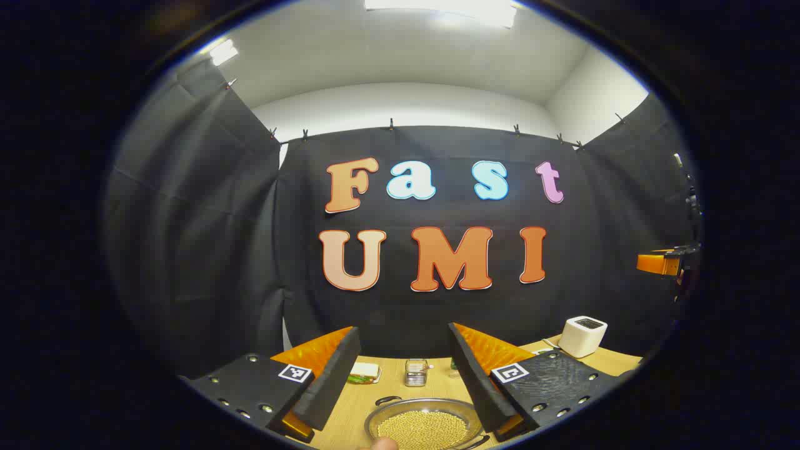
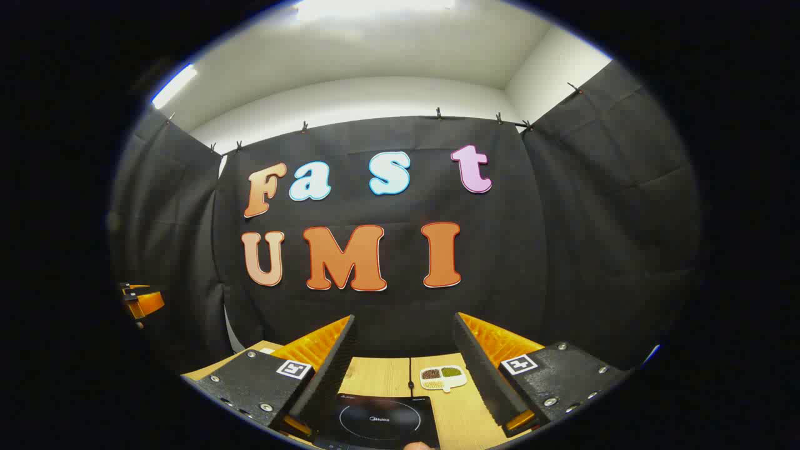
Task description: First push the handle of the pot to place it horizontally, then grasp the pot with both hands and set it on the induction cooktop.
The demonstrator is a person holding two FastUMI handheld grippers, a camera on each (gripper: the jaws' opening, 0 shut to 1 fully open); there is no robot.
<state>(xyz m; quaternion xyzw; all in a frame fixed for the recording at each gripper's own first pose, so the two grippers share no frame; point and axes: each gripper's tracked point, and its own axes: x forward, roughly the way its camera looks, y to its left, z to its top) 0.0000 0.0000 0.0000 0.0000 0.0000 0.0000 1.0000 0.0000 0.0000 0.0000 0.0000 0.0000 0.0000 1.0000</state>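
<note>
**Both grippers raised above the table, fingers spread and empty**

In the left gripper view, the left gripper hangs above the wooden table with its fingers set wide apart and nothing between them. The pot, a shallow metal pan filled with small yellowish beans, sits on the table at 6 o'clock, low between the fingers but apart from them. Its dark handle shows at the pot's rim at about 10 o'clock. Beyond the pot, toward 12 o'clock, stands a small glass jar; at the jar's 9 o'clock lies a small white dish with something green. A white box-shaped appliance stands near the table's far edge at 2 o'clock. The other gripper shows at the 3 o'clock edge.

In the right gripper view, the right gripper likewise has its fingers spread, holding nothing. The black induction cooktop lies on the table at 6 o'clock, between the fingers. A white divided dish of beans rests just past the cooktop at 1 o'clock.
</note>
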